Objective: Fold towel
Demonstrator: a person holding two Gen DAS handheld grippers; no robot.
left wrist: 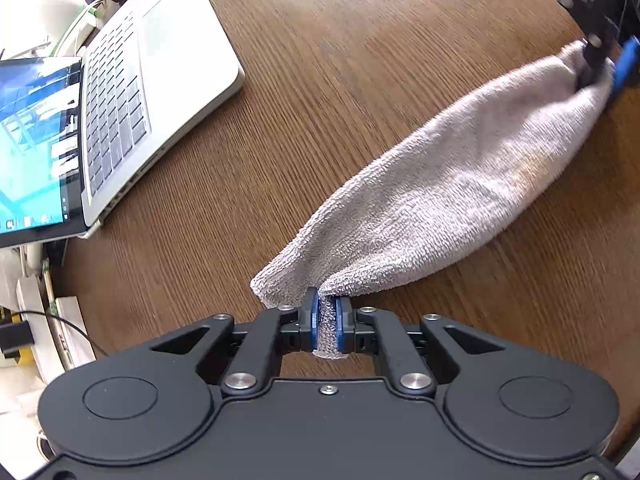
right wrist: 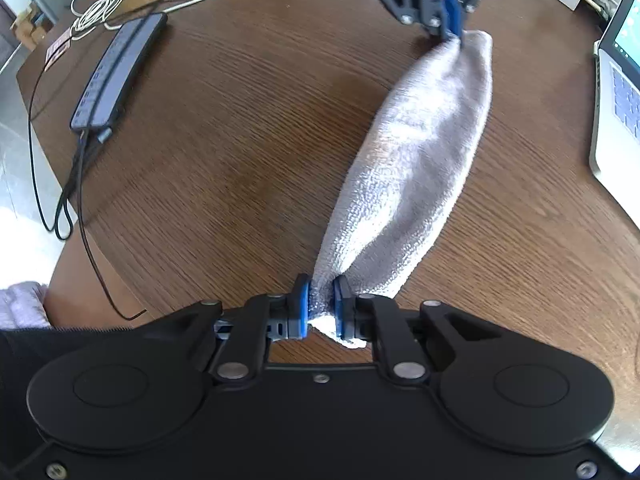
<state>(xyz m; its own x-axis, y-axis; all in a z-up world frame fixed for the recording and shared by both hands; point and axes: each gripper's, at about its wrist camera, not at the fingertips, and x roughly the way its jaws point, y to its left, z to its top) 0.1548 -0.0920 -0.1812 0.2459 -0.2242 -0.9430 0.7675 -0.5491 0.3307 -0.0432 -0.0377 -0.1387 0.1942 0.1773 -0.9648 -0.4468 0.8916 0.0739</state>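
Note:
A light grey terry towel is stretched between both grippers just over the brown wooden table, sagging in a folded band. My left gripper is shut on one end, with cloth bunched between its blue pads. At the upper right of the left wrist view the right gripper pinches the far end. In the right wrist view the towel runs from my right gripper, shut on its near end, up to the left gripper at the top.
An open white laptop with a lit screen sits at the left of the left wrist view; its edge shows at the right of the other view. A dark power strip with cables lies at the table's left. Clutter lines the edges.

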